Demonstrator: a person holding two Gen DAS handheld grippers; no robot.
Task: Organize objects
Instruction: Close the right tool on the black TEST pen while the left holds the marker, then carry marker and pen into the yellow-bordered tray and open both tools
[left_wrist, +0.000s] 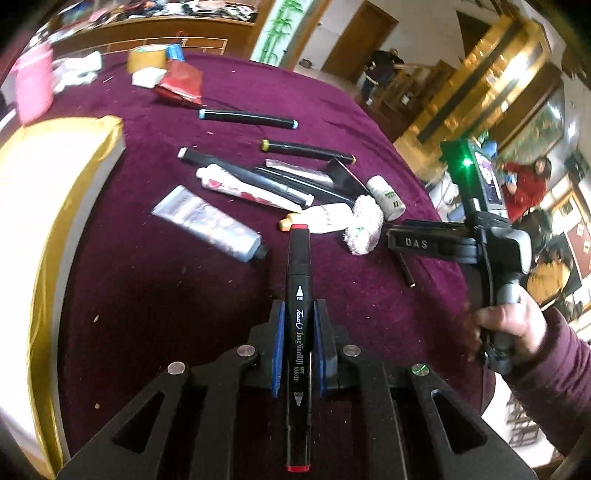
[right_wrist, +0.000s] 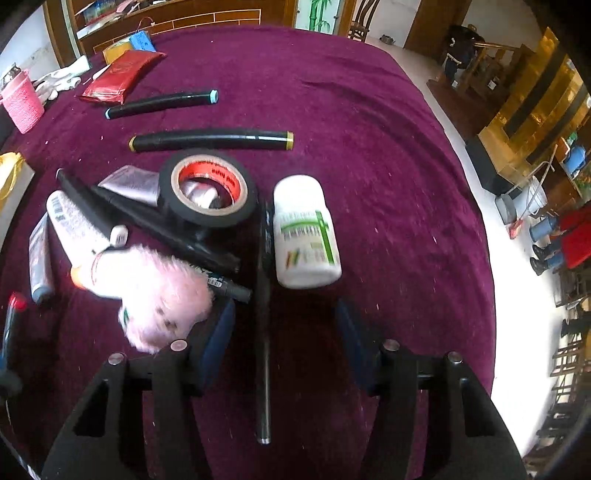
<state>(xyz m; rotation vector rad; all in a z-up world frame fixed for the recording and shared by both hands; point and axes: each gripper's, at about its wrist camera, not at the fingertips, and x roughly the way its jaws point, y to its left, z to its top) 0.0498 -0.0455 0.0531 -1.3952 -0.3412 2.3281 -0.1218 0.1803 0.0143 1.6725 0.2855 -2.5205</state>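
My left gripper (left_wrist: 298, 314) is shut on a black art marker with red caps (left_wrist: 298, 332), held above the purple tablecloth (left_wrist: 166, 295). Ahead lies a heap: tubes (left_wrist: 210, 225), black markers (left_wrist: 306, 151), a white pill bottle (left_wrist: 386, 195) and a pink fluffy pad (left_wrist: 364, 229). My right gripper (right_wrist: 284, 314) is open over a thin black pen (right_wrist: 263, 332) that lies between its fingers on the cloth. Just beyond it are the white pill bottle (right_wrist: 306, 232), a black tape roll (right_wrist: 208, 188) and the pink fluffy pad (right_wrist: 162, 295). The right gripper also shows in the left wrist view (left_wrist: 410, 243).
A gold-trimmed box (left_wrist: 48, 206) stands at the left. At the far left of the table are a pink cup (right_wrist: 22, 105), a red pouch (right_wrist: 120, 75) and a tape roll (left_wrist: 147, 57). The table edge (right_wrist: 476, 221) curves at the right, floor beyond.
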